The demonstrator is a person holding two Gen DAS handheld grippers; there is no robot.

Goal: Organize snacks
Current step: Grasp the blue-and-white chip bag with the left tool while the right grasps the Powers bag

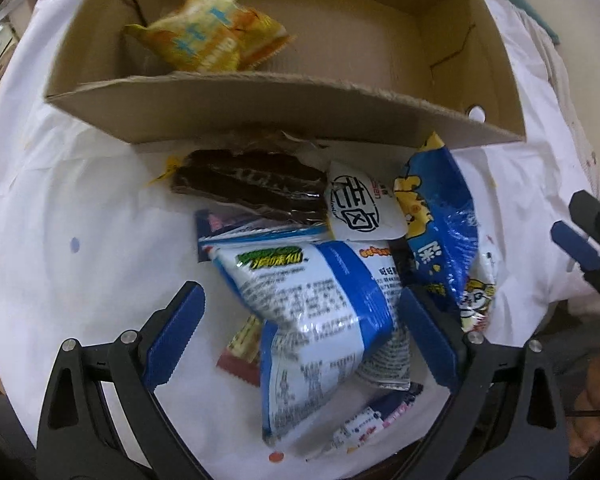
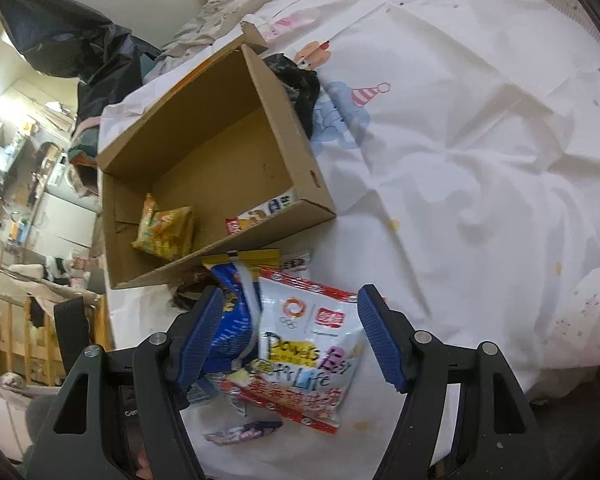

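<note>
I count one cardboard box (image 1: 260,108) at twelve o'clock in my left wrist view, and inside it two things: one yellow-orange snack bag (image 1: 212,32) and one red-and-white packet (image 2: 260,213), seen from the right wrist against the wall at four o'clock. On the bed sheet (image 1: 60,200) outside the box, the heap shows one dark chocolate-coloured pack (image 1: 252,188), one white round-logo pouch (image 1: 360,208), two blue-and-white bags (image 1: 320,312) (image 1: 440,220) and one white bag with red trim (image 2: 312,352). A few smaller packets lie underneath, too covered to count, and I see two claws (image 1: 300,332) (image 2: 292,336), one in each hand.
</note>
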